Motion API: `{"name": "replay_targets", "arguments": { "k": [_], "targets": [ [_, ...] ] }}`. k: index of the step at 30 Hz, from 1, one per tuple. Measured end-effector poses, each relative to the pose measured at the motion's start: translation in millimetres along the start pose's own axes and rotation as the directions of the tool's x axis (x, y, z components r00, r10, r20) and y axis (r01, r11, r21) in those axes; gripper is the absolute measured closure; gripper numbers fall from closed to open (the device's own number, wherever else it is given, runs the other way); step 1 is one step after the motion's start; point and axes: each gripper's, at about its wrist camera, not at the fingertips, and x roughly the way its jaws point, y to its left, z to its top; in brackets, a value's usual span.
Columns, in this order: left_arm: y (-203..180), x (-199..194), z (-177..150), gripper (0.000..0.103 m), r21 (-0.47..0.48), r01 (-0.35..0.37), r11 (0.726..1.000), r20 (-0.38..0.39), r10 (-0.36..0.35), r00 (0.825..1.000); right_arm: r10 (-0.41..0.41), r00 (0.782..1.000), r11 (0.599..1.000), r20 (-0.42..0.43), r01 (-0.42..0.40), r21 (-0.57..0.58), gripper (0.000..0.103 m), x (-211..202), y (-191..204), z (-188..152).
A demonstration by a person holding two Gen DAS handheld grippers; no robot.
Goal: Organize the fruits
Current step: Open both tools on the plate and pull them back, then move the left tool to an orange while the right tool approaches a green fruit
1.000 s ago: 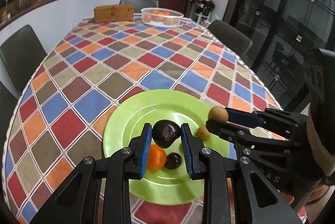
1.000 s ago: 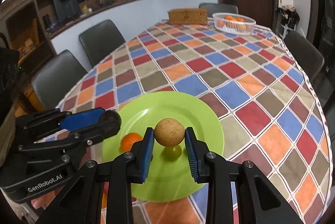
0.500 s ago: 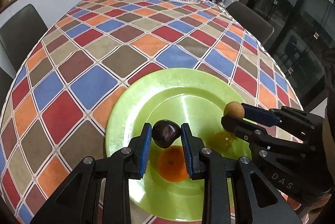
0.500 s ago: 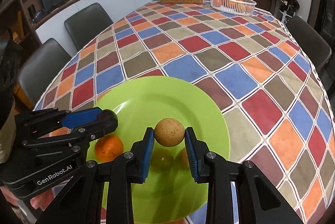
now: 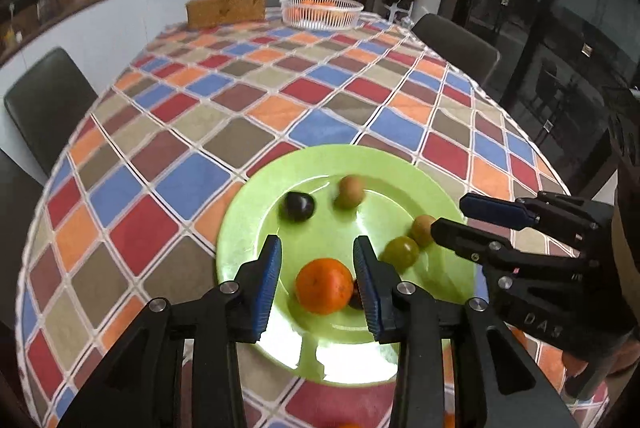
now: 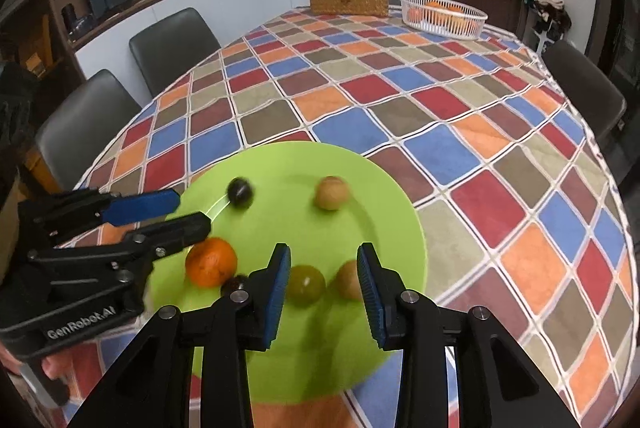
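Both tools' jaws are opening and grip nothing: left tool [image 5: 316,260] over the orange [image 5: 325,285], right tool [image 6: 323,268] over a green fruit [image 6: 306,285]. 6 fruits lie on the plate [image 5: 400,164].

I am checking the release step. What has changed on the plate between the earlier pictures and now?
Both grippers let go: the left gripper dropped the dark fruit and the right gripper the tan fruit; both jaws are opening, nothing gripped. Both fruits now lie blurred on the green plate. The orange stayed.
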Motion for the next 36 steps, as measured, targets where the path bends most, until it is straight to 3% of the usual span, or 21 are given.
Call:
{"name": "replay_targets", "arguments": {
  "k": [10,21,36],
  "targets": [
    [-20.3,-63.9,-28.8,0.059,0.048,0.022,0.999,0.107,-0.027,0.994,-0.001,0.996,0.999,0.089,0.005,-0.038,0.067,-62.0,13.6,-25.1],
    [-40.3,-125.0,-67.5,0.049,0.127,0.016,0.992,0.217,-0.044,0.975,0.015,0.987,0.995,0.161,0.001,-0.101,0.067,-119.2,40.2,-61.5],
    [-66.3,-139.5,-120.9,0.045,0.273,0.003,0.962,0.240,-0.071,0.968,0.012,0.991,0.994,0.135,0.003,-0.110,0.067,-138.7,50.4,-120.4]
  ]
}}
